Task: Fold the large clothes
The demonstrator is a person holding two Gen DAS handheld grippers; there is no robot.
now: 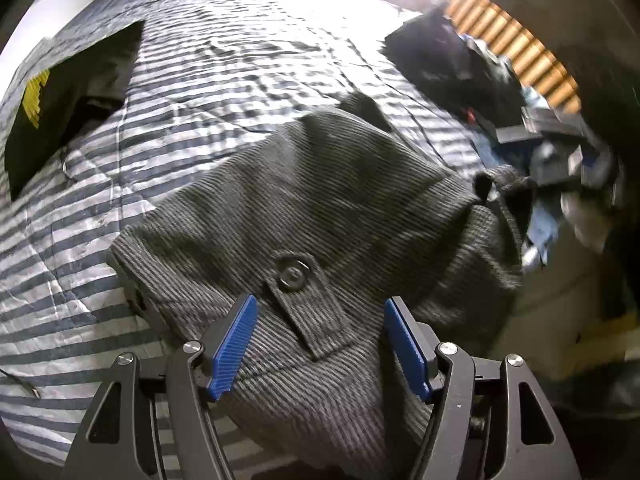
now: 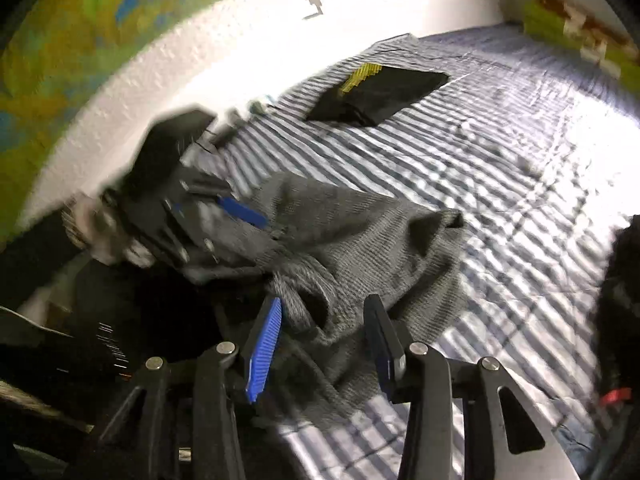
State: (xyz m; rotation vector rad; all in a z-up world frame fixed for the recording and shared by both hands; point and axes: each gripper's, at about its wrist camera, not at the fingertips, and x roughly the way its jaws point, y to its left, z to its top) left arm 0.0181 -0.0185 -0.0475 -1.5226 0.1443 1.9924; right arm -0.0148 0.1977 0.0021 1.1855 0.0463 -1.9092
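Left hand-held gripper (image 1: 320,344): blue pads (image 1: 236,348) well apart, straddling a fold of the grey ribbed knit garment (image 1: 320,200); buttoned tab (image 1: 294,272) lies between the fingers, toward 12 o'clock of the gap. Pads not pressing on the fabric; contact at the pad edges cannot be told.

Right hand-held gripper (image 2: 320,344): pads (image 2: 264,348) partly apart, a bunched, twisted edge of the same garment (image 2: 360,248) in the gap. No clamp visible; fabric loose between the fingers. View blurred, fine contact cannot be told.

Seen from the right wrist, left hand-held gripper (image 2: 240,216) at 10 o'clock, over the far end of the garment, blurred.

Garment spread in a crumpled heap on the bed, on a blue-and-white striped cover (image 1: 80,280), near the bed's edge.

Folded black item with yellow print (image 1: 60,100) on the cover at 10 o'clock in the left wrist view, well apart from the garment. Dark pile of clothes (image 1: 460,64) at 2 o'clock. White textured wall (image 2: 160,68) alongside the bed; green and yellow patterned surface (image 2: 80,20) above it.
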